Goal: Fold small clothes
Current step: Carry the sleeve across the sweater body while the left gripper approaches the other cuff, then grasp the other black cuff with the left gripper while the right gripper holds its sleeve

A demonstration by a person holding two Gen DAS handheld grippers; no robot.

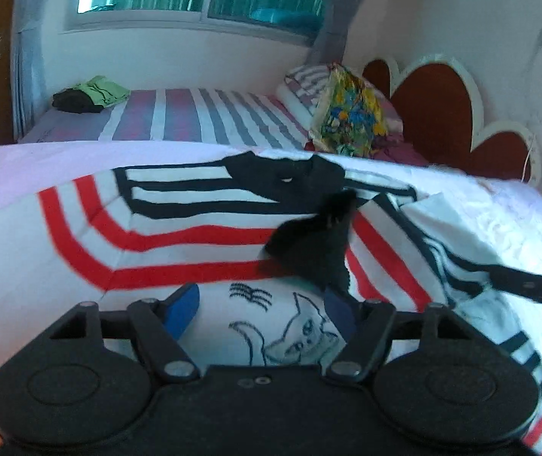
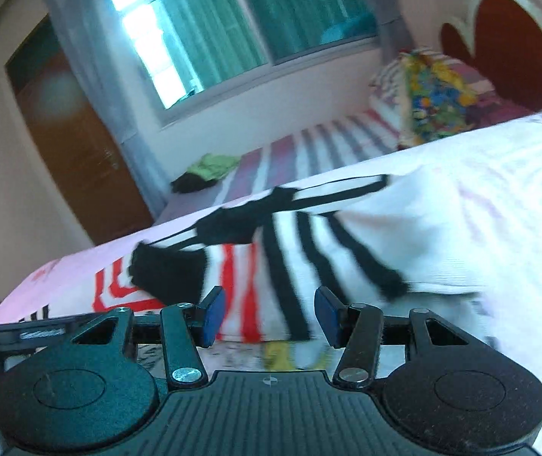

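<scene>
A small white shirt (image 1: 179,235) with red and black stripes, a black collar and a cat drawing lies spread on the pale pink bed cover (image 1: 23,167). One sleeve with a black cuff (image 1: 309,250) is folded across its chest. My left gripper (image 1: 261,311) is open, its blue pads low over the cat drawing. In the right wrist view the shirt (image 2: 282,262) lies just ahead, blurred. My right gripper (image 2: 269,317) is open over the shirt's striped edge. The other gripper's arm (image 1: 533,288) reaches in from the right.
A second bed with a striped sheet (image 1: 202,114) stands behind, with green and dark clothes (image 1: 88,95) at its far end and a colourful bag (image 1: 350,114) by the pillows. A heart-shaped headboard (image 1: 445,114) is on the right, a window above, a wooden door (image 2: 77,152) on the left.
</scene>
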